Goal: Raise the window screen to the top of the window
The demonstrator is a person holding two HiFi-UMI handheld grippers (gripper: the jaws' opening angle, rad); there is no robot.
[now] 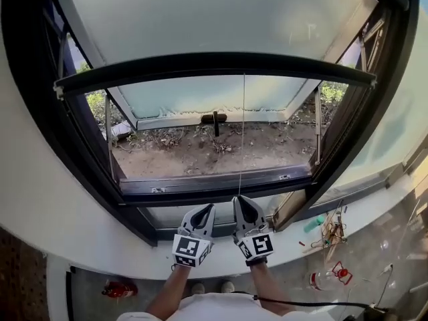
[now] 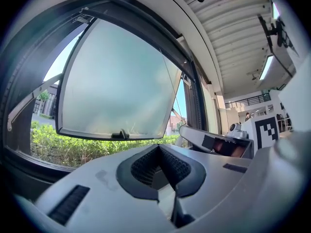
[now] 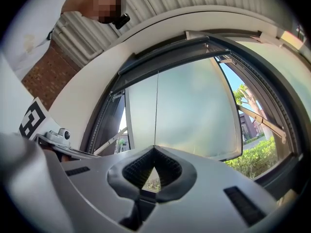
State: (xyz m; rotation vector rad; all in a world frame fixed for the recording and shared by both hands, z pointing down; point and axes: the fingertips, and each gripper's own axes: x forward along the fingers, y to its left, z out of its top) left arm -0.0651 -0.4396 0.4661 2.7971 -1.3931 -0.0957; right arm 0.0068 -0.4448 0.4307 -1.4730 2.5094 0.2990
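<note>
Head view: I'm seeing the screen (image 1: 214,19) covering the window's top down to its bar (image 1: 200,69), which is lying 9-to-3, well apart at 12 o'clock from both grippers. A cord (image 1: 242,139) is running from the bar down to the right gripper (image 1: 239,199). The left gripper (image 1: 208,209) is pointing up just beside it.

Left gripper view: the jaws are meeting on nothing.

Right gripper view: the jaws are pinching the cord (image 3: 157,110).

The window frame (image 1: 200,65) is black around milky, pale frosted glass (image 1: 214,12), with a thin pale cord (image 1: 242,132) before it. The left gripper (image 1: 202,211) and right gripper (image 1: 244,202) are light grey with black ribbed fingers (image 3: 137,169), each bearing black-and-white square markers (image 1: 257,245). Outside show brown soil (image 1: 200,156) and a green hedge (image 2: 73,147).
</note>
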